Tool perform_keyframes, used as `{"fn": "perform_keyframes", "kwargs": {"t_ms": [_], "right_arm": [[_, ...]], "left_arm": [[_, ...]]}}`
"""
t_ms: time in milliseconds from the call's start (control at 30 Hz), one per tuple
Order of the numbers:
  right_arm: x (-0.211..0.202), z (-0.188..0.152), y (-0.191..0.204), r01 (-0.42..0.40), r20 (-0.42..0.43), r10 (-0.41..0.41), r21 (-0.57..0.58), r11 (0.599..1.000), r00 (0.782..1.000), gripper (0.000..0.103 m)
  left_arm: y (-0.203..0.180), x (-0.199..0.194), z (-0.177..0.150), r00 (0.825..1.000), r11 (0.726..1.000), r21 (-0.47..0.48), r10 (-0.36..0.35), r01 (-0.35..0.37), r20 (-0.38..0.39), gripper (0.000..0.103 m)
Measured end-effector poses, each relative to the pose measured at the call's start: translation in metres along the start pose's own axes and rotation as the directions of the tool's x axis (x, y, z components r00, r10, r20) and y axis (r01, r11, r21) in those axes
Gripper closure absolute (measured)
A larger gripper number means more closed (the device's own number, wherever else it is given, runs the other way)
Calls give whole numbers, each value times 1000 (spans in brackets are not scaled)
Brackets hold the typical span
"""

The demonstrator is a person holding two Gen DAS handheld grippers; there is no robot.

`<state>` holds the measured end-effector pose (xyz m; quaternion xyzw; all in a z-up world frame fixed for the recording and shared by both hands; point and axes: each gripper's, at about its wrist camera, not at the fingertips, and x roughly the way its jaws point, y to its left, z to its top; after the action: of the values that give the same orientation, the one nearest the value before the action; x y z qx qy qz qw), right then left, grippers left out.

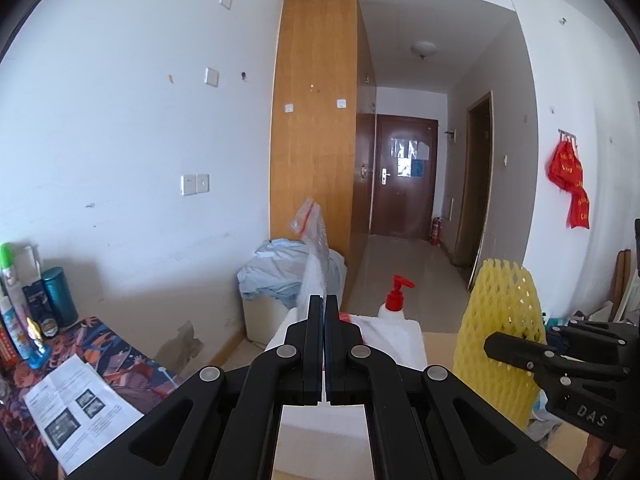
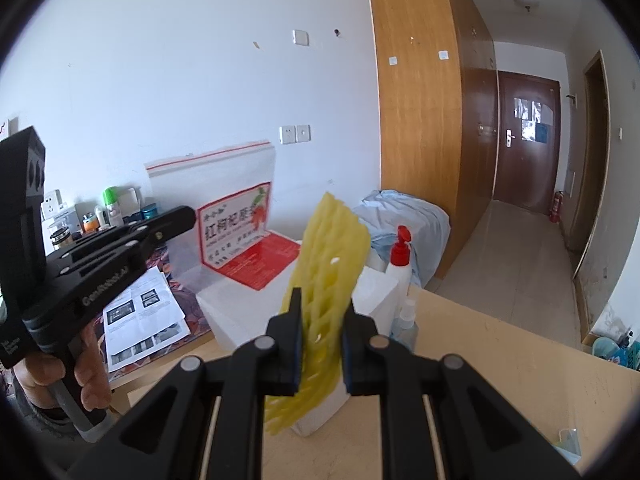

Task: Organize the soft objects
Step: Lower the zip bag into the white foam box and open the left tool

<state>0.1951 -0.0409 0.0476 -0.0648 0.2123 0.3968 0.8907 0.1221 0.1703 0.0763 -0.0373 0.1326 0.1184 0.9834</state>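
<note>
Both views are evenly lit by soft, diffuse daylight, with the white wall (image 1: pixel 120 128) bright and no harsh glare. Fisheye distortion bows the wardrobe (image 2: pixel 420 120) edges, and dark vignetting rings the corners. The yellow foam net (image 2: pixel 328 264) shows slight motion blur.

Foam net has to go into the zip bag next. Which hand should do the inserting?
Probably the right. The right gripper is shut on the yellow foam net, held upright beside the zip bag. The left gripper pinches the bag's edge, so it should just hold.
</note>
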Motion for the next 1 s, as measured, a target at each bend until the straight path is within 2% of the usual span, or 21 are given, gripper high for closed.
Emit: {"fn": "perform_keyframes", "kwargs": {"t_ms": [267,533,867,933,967,1000], "right_arm": [[14,-3,-8,22,-29,-22,4,1000,999,85],[18,-2,-12,34,-40,-34,3,999,999,85],[24,1,-9,31,-52,-31,2,1000,998,85],[25,2,-11,30,-52,-30,1,1000,998,85],[26,3,-11,29,-52,-29,1,1000,998,85],[26,4,-11,30,-53,-30,1,1000,998,85]], "left_arm": [[-5,47,-13,997,1000,26,-8,10,-77,103],[-5,73,-22,986,999,35,-4,10,-164,103],[-12,81,-30,983,998,65,38,-27,-177,101],[-10,83,-31,982,997,63,56,-46,-182,97],[-10,84,-32,979,996,67,66,-54,-191,88],[-9,85,-33,978,996,67,71,-59,-197,66]]}}
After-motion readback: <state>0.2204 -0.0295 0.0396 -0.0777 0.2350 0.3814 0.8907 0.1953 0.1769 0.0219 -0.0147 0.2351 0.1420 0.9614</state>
